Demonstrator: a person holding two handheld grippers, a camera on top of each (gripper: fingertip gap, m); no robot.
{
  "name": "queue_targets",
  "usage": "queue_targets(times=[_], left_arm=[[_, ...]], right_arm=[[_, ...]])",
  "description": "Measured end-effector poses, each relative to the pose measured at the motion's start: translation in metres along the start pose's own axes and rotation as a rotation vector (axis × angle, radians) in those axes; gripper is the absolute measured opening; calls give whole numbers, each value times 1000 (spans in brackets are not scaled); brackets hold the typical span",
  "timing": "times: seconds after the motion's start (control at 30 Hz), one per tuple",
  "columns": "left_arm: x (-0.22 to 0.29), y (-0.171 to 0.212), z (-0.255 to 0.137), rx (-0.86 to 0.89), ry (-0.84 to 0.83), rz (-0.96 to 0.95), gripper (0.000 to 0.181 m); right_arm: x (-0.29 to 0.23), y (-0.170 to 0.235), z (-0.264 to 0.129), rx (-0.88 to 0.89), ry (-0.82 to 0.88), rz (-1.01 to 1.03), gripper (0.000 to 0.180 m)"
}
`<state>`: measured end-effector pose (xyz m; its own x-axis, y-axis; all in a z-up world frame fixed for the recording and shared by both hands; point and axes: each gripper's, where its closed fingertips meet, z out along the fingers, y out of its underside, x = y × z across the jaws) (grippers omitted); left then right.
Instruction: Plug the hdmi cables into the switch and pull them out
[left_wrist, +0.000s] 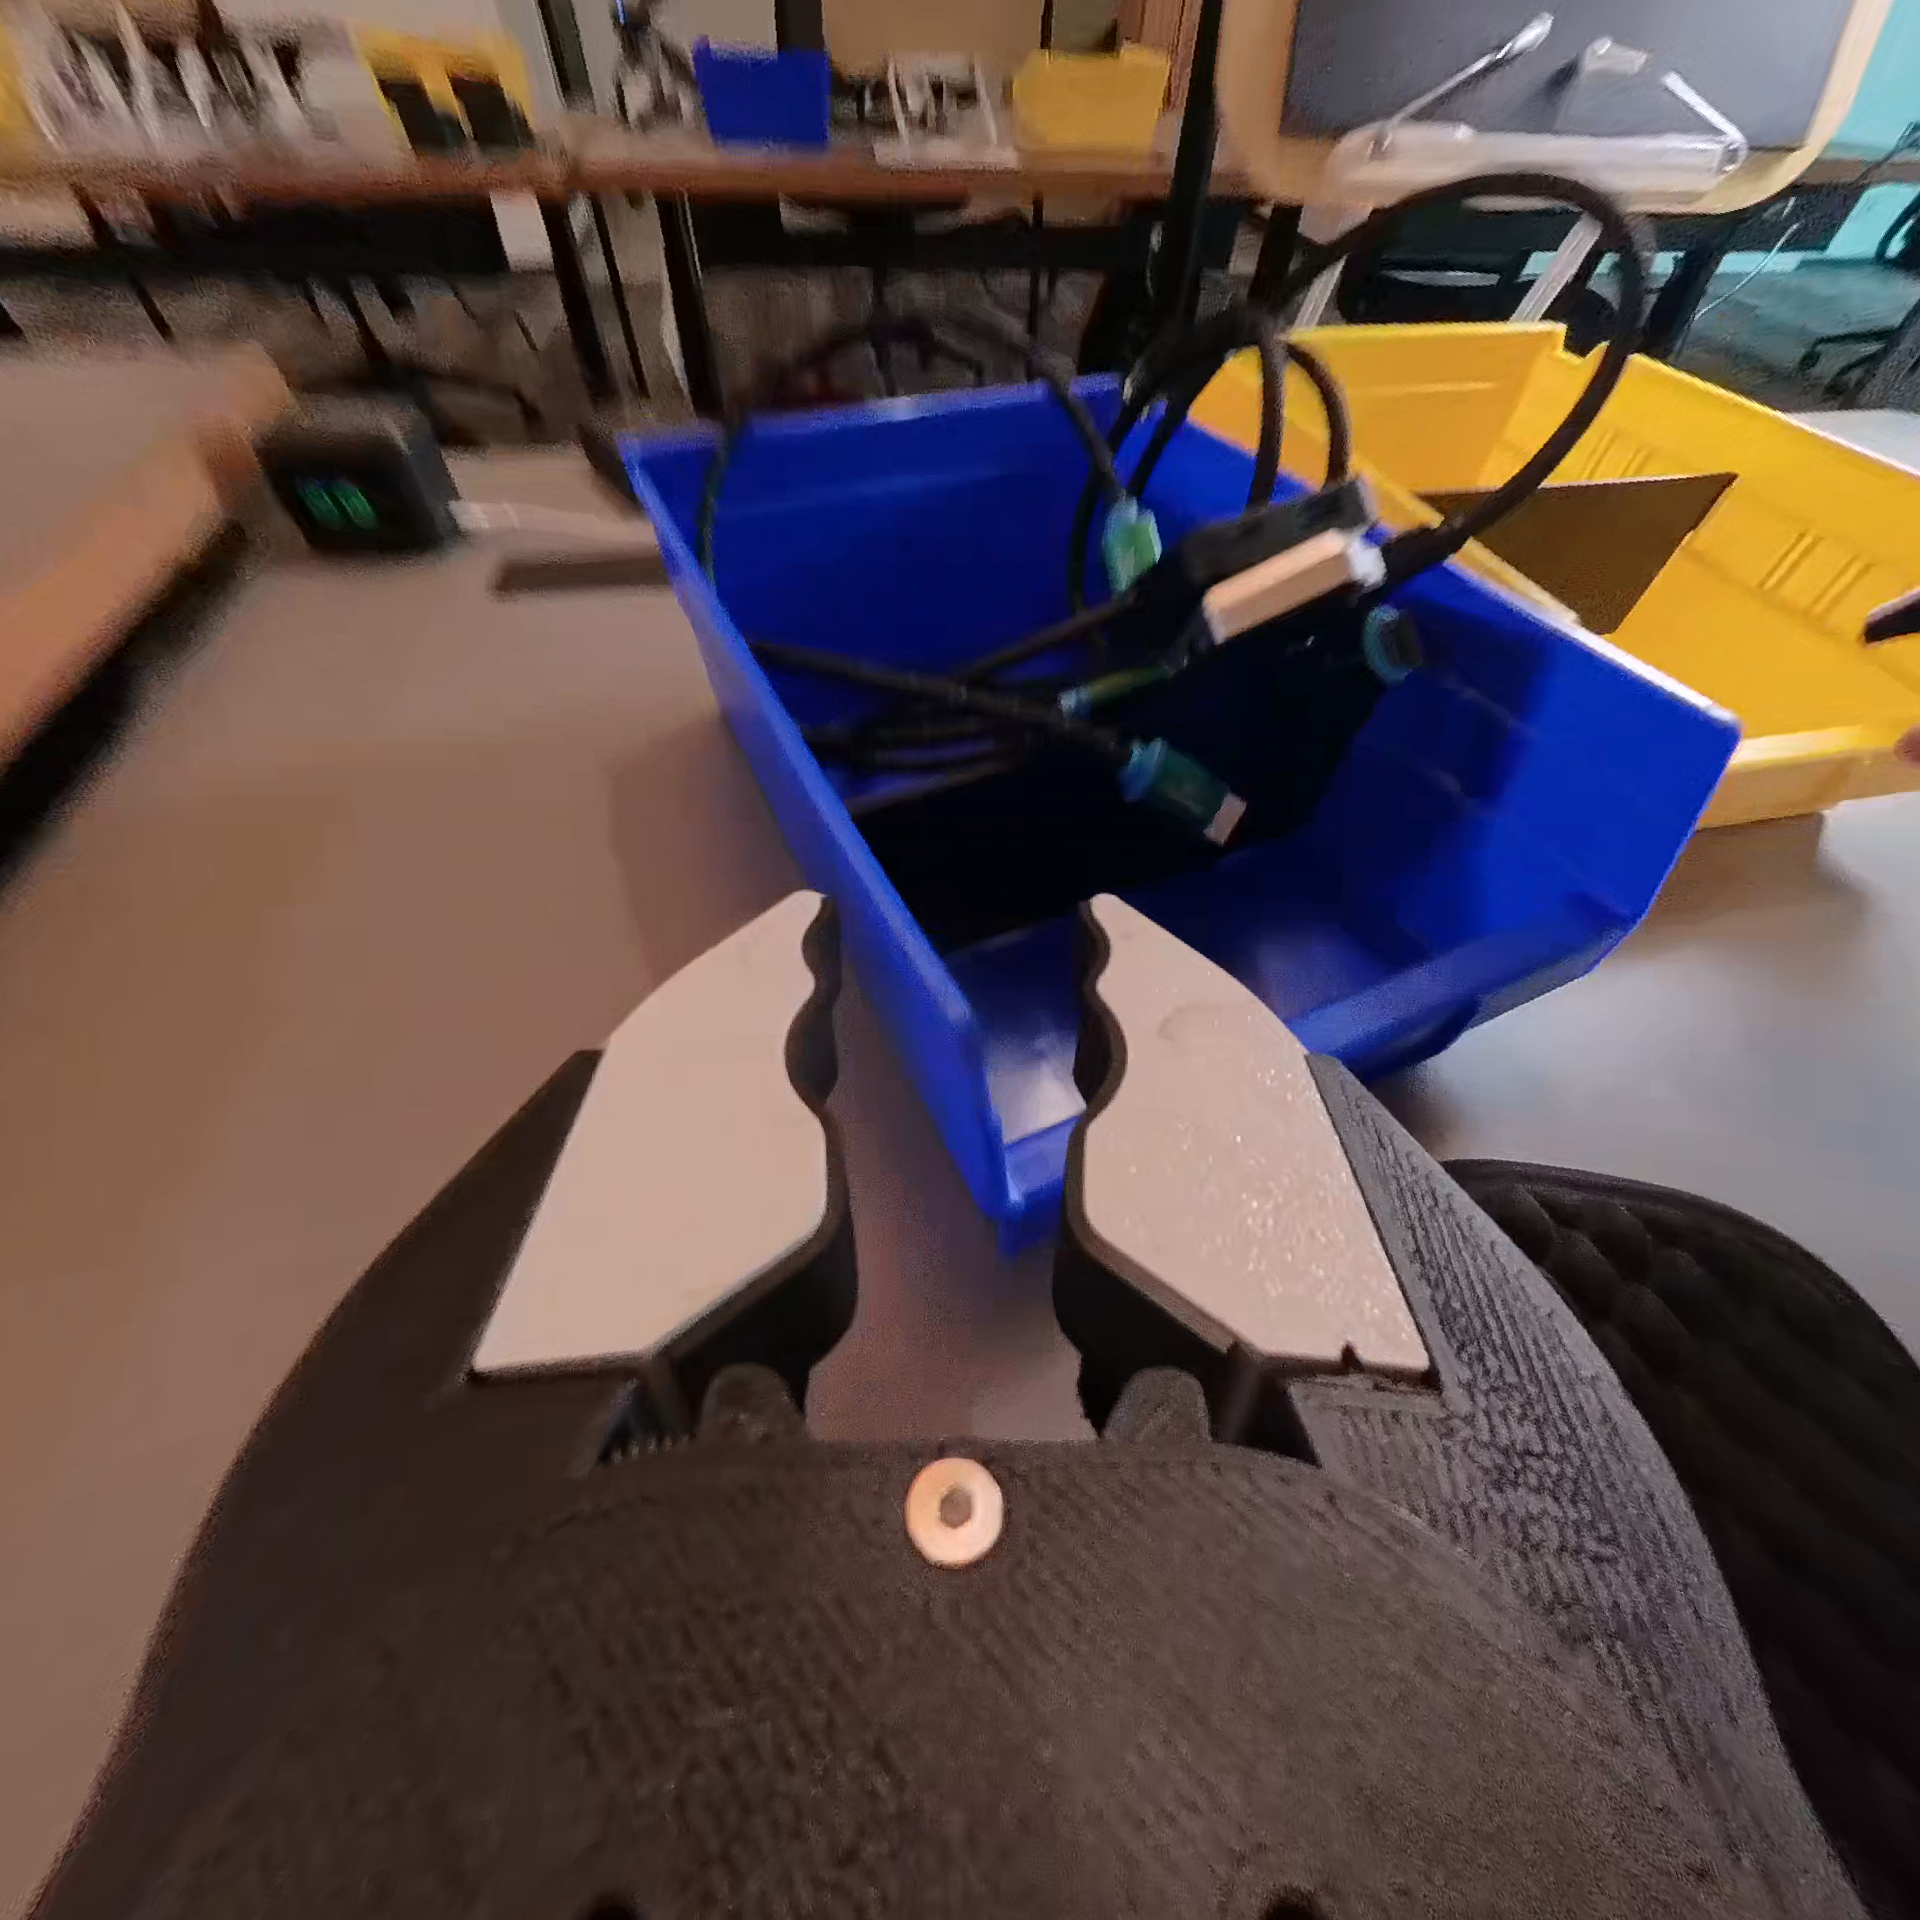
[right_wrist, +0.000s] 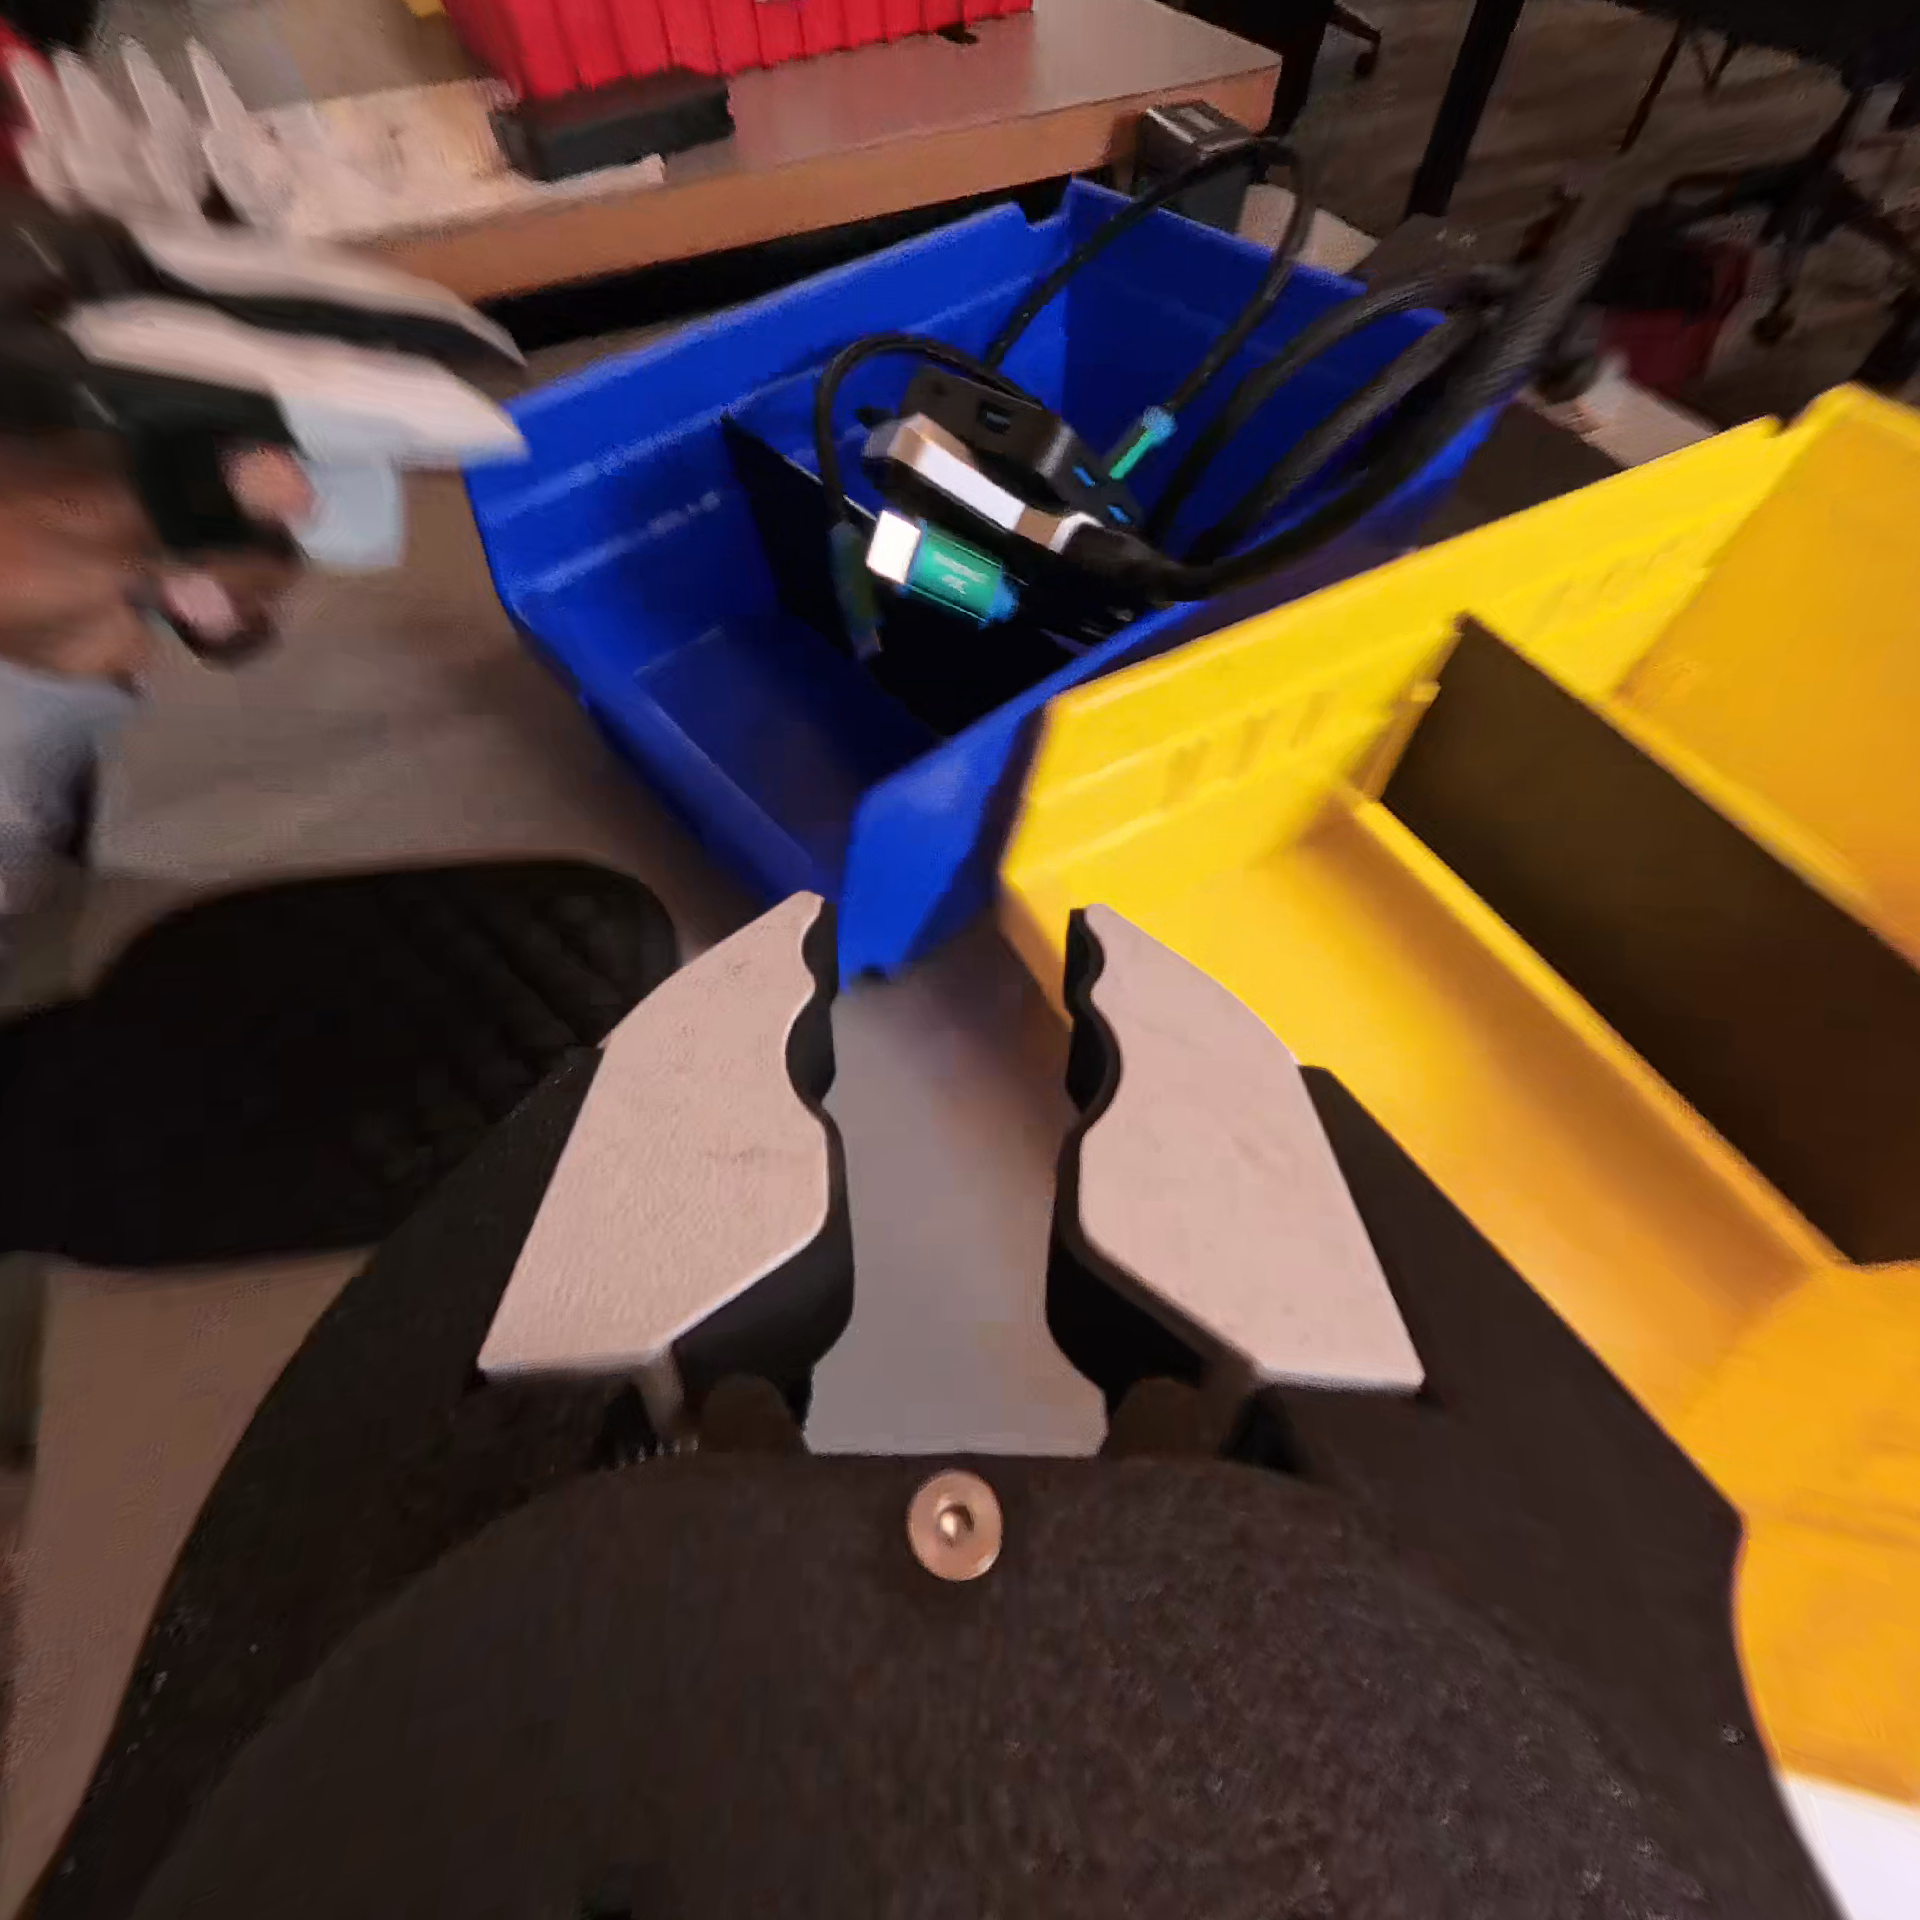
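A blue bin (left_wrist: 1455, 831) (right_wrist: 644, 582) on the table holds a tangle of black HDMI cables with green plugs (left_wrist: 1179, 795) (right_wrist: 945, 571) and the switch, a silver and black box (left_wrist: 1283, 582) (right_wrist: 966, 478). My left gripper (left_wrist: 951, 935) is open and empty, just in front of the bin's near left corner. My right gripper (right_wrist: 951, 935) is open and empty, low over the table before the gap between the blue bin and a yellow bin. The left gripper also shows blurred at the left of the right wrist view (right_wrist: 312, 364).
A yellow bin (left_wrist: 1662, 499) (right_wrist: 1351, 935) with a dark divider stands right of the blue bin. A black mat (left_wrist: 1704, 1403) (right_wrist: 312, 1039) lies on the grey table. Benches with bins and clutter stand behind. A small black device with green lights (left_wrist: 353, 499) sits far left.
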<state>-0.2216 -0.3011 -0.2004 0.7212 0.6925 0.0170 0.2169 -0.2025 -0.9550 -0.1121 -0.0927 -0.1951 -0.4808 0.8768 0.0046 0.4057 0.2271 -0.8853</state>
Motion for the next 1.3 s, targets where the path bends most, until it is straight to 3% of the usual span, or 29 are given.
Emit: queue_targets(times=[0.07, 0.17, 0.27, 0.37, 0.47, 0.57, 1.0, 1.3], left_arm=[[14, -29, -15, 37, 10, 181, 40], [62, -31, -6, -143, 201, 419, 43], [97, 5, 19, -405, 378, 587, 54], [104, 53, 37, -681, 453, 774, 65], [105, 81, 48, -804, 503, 873, 51], [109, 91, 55, -813, 539, 920, 30], [132, 85, 76, -729, 567, 936, 27], [145, 75, 111, -738, 564, 959, 27]], right_arm=[[22, 15, -16, -130, 31, -136, 41], [50, 47, -9, -383, 53, -358, 48], [57, 80, 16, -585, -3, -463, 55], [66, 102, 33, -676, 16, -503, 48], [68, 106, 26, -654, 49, -485, 37], [70, 117, 0, -633, 96, -474, 34], [147, 209, -178, -695, 325, -343, 32], [231, 238, -226, -730, 355, -267, 30]])
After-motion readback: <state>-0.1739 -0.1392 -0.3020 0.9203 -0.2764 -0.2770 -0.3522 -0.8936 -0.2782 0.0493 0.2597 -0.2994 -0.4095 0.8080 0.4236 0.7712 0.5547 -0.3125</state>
